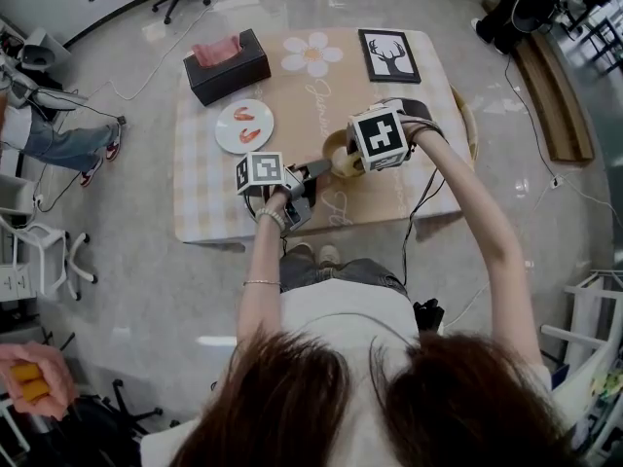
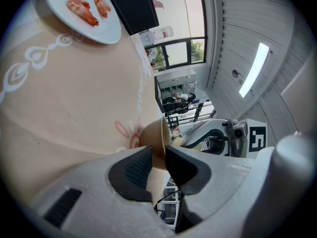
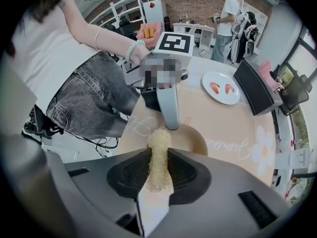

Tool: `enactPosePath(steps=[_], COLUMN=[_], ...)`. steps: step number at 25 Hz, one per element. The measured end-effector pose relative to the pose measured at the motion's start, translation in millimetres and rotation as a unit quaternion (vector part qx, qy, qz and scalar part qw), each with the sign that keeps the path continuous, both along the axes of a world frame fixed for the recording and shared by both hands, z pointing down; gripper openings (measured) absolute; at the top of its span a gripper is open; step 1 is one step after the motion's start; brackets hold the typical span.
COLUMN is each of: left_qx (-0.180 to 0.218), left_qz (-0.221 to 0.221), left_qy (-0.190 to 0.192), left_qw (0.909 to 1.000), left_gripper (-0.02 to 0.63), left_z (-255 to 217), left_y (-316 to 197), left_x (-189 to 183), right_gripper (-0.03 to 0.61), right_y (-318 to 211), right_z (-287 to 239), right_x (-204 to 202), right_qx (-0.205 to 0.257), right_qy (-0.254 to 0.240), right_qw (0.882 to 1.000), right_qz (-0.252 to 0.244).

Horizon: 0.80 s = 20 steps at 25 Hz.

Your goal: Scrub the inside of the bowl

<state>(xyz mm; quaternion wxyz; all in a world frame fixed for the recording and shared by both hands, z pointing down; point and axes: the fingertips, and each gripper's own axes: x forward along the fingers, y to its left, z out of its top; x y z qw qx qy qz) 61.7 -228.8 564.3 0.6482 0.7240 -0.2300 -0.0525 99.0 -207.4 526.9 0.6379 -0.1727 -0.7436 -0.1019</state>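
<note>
We see a small round tan bowl [image 3: 195,139] with a smooth, matte inside. It stands on a beige tablecloth with white flower prints [image 1: 302,95], close to the table's 6 o'clock edge in the head view. The left gripper [image 2: 159,155] reaches it from about 8 o'clock. Its jaws are closed on the thin rim, one pad inside the wall and one outside. In the left gripper view the bowl appears edge-on, a tan cup shape with a narrow lip.

The right gripper [image 3: 159,155] points down over the bowl, its jaws clamped on a pale yellow fibrous loofah scrubber [image 3: 159,138]. The scrubber's rounded tip sticks out past the pads and into the bowl's opening, near the rim at 9 o'clock in the right gripper view. We cannot tell whether it touches the inner wall.

A white round plate [image 1: 244,125] with two pink shrimps [image 1: 243,115] lies at 10 o'clock from the bowl. A black tissue box [image 1: 226,66] stands at 11 o'clock, and a black-framed deer picture [image 1: 388,54] at 1 o'clock.
</note>
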Motion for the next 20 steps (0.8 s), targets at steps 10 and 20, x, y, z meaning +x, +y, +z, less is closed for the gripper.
enactPosePath(steps=[10,20], left_qx=[-0.002,-0.004], left_qz=[-0.004,-0.006], left_qy=[0.005,0.011], left_qw=[1.0000,0.9999], left_gripper=[0.091,0.091], left_z=[-0.8,-1.6], left_y=[0.5,1.1], left_x=[-0.3,0.0], right_gripper=[0.091,0.091], right_y=[-2.3,-6.5], right_z=[-0.6,-0.5], right_x=[-11.9,-13.6], right_qx=[0.000,-0.003], right_qy=[-0.012,-0.022], right_qw=[1.000,1.000], right_qz=[-0.006,-0.004])
